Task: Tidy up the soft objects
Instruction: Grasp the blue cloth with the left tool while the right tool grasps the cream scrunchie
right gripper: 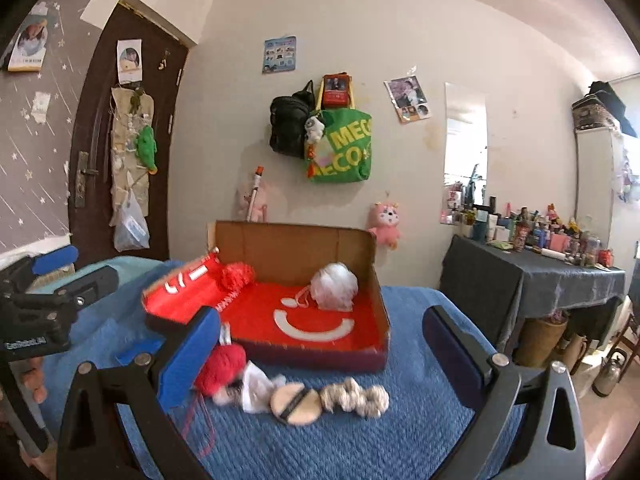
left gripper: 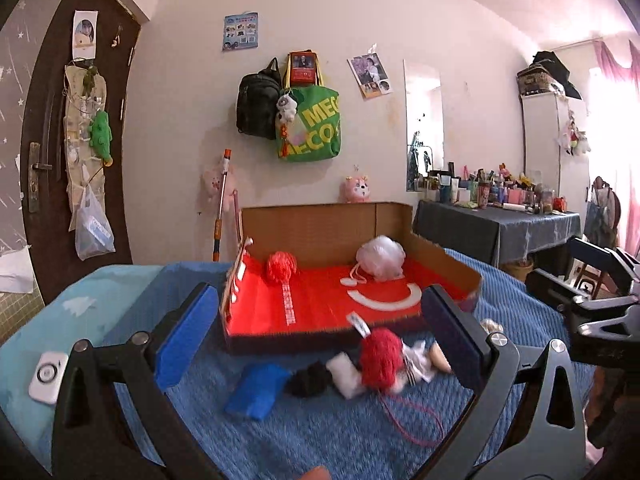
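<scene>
Both claws held wide apart, nothing clamped; left gripper (left gripper: 320, 336) is aimed so the red pompom (left gripper: 380, 356) lies between its pads; right gripper (right gripper: 320, 350) hovers above powder puff (right gripper: 295, 402); red-lined box (right gripper: 312, 320), just beyond, is judged the drop-off.

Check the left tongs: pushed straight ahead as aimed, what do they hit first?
Probably the red yarn pompom lying on the blue blanket, just before the red-lined cardboard box. The left tongs are open; depth is unclear.

Left gripper (left gripper: 320, 336) and right gripper (right gripper: 324, 356) both hover with jaws spread wide, holding nothing.
</scene>
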`<state>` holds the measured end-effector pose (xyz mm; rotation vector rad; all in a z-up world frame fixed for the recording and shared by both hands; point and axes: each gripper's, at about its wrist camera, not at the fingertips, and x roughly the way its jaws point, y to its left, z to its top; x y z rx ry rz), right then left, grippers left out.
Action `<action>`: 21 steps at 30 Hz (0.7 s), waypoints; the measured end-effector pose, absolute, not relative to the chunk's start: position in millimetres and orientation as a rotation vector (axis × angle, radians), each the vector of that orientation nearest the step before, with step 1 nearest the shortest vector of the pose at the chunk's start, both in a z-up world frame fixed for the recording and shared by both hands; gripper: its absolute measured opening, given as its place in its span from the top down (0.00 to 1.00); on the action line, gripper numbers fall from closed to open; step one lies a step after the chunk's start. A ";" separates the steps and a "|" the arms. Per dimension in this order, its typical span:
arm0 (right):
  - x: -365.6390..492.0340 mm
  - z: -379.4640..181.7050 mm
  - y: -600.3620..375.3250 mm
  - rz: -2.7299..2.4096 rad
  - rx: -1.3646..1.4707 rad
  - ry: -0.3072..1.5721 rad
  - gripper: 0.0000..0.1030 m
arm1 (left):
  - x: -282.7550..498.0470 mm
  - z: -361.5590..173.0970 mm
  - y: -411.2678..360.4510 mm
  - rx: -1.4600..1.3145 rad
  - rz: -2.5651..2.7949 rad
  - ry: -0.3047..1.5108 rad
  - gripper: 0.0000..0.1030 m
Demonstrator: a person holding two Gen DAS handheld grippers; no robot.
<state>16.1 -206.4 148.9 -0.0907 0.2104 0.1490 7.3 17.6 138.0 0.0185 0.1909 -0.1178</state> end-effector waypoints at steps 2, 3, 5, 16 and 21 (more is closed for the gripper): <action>13.4 136.1 -205.5 0.133 -0.103 0.217 0.00 | 0.5 126.0 16.9 0.015 -0.115 0.190 0.00; 12.3 129.8 -206.8 0.143 -0.088 0.228 0.00 | -2.5 120.4 16.5 0.015 -0.109 0.187 0.00; 9.6 118.7 -212.0 0.177 -0.041 0.246 0.00 | -7.6 109.0 16.7 0.018 -0.095 0.184 0.00; 2.9 64.5 -213.5 0.173 0.008 0.329 0.00 | -6.7 55.8 21.1 -0.006 -0.095 0.325 0.00; 8.9 46.3 -219.0 0.171 0.034 0.406 0.00 | -0.3 44.5 24.3 -0.023 -0.089 0.379 0.00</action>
